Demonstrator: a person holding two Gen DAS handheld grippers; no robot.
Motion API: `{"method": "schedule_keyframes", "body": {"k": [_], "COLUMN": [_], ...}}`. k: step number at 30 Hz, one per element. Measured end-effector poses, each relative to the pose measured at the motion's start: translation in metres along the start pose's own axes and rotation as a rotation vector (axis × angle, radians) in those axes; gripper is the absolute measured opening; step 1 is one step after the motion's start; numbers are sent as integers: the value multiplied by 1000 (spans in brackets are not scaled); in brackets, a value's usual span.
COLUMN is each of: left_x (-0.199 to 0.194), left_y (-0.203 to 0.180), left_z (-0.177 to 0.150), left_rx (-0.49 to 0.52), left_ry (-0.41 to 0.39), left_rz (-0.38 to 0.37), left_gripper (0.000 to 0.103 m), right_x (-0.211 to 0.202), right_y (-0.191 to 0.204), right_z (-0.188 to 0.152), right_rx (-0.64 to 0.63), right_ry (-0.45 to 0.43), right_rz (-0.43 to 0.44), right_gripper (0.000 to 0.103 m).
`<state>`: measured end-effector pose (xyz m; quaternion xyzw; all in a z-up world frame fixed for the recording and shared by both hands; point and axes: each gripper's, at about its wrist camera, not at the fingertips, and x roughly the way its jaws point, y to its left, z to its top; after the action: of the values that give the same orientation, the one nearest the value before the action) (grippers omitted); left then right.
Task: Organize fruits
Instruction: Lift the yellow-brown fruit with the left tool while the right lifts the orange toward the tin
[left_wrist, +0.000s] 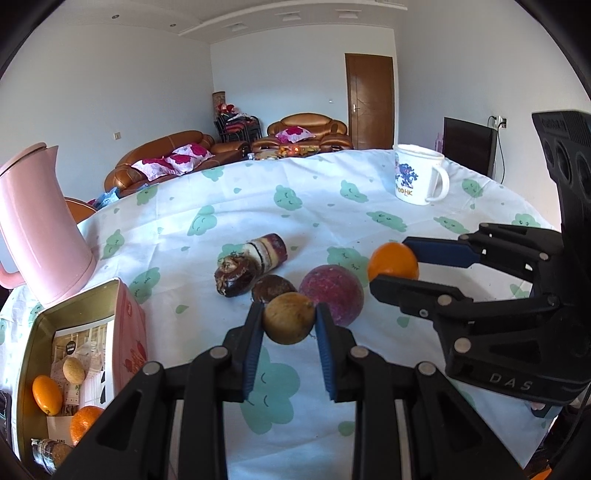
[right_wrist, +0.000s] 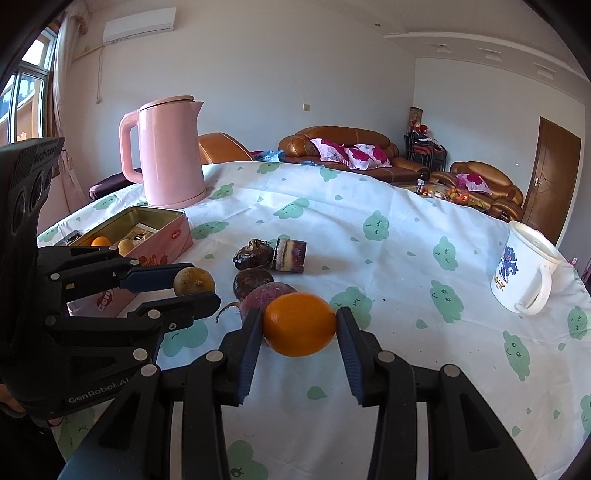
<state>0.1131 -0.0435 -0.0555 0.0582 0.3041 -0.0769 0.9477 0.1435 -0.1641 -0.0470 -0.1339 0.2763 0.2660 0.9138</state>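
- Brown and rough-skinned, the small round fruit (left_wrist: 289, 318) sits pinched between the blue pads of my left claw (left_wrist: 289, 321), gripped across its middle and lifted clear of the cloth.
- My right claw (right_wrist: 299, 325) is pressed onto an orange (right_wrist: 299, 324) the same way, one pad on each side, held above the table (right_wrist: 388, 258).
- The open pink tin (left_wrist: 122, 321) lies to my left near the pink kettle (right_wrist: 171, 151); it already holds an orange fruit, a yellowish one, another orange piece and a dark item at its near end.
- I judge the step in hand to be carrying both fruits over to that tin.
- To do it well I would take the left fruit in first, since that claw is nearer the tin, and keep the right one back so the two claws do not cross.
- I would lower each fruit over a bare patch of the tin floor before easing the pads apart, as round fruit will roll if dropped.
- The grip should stay gentle; the orange skin may dent.
- Left on the cloth: a reddish-purple round fruit (left_wrist: 331, 294), a dark round one (left_wrist: 273, 288), a dark knobbly one (left_wrist: 236, 275) and a cut purple piece (left_wrist: 266, 250).
- Both claws point forward over the table, roughly level, the right one ahead and to the right of the left, well apart from the white mug (right_wrist: 526, 271).
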Motion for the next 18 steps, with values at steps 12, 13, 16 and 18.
{"method": "schedule_keyframes", "body": {"k": [12, 13, 16, 18], "left_x": [-10, -10, -13, -14], "left_y": [-1, -1, -1, -1], "left_z": [-1, -1, -1, -2], "left_rx": [1, 1, 1, 1], "left_ry": [-53, -57, -69, -77], "left_rz": [31, 35, 43, 47], "left_gripper": [30, 30, 30, 30], "right_x": [-10, -11, -13, -15], "right_y": [1, 2, 3, 4], "right_z": [-1, -1, -1, -2], "right_rx": [-8, -10, -17, -22], "right_ry": [-58, -63, -73, -79], "right_rz": [1, 3, 0, -1], "right_gripper": [43, 43, 43, 43]}}
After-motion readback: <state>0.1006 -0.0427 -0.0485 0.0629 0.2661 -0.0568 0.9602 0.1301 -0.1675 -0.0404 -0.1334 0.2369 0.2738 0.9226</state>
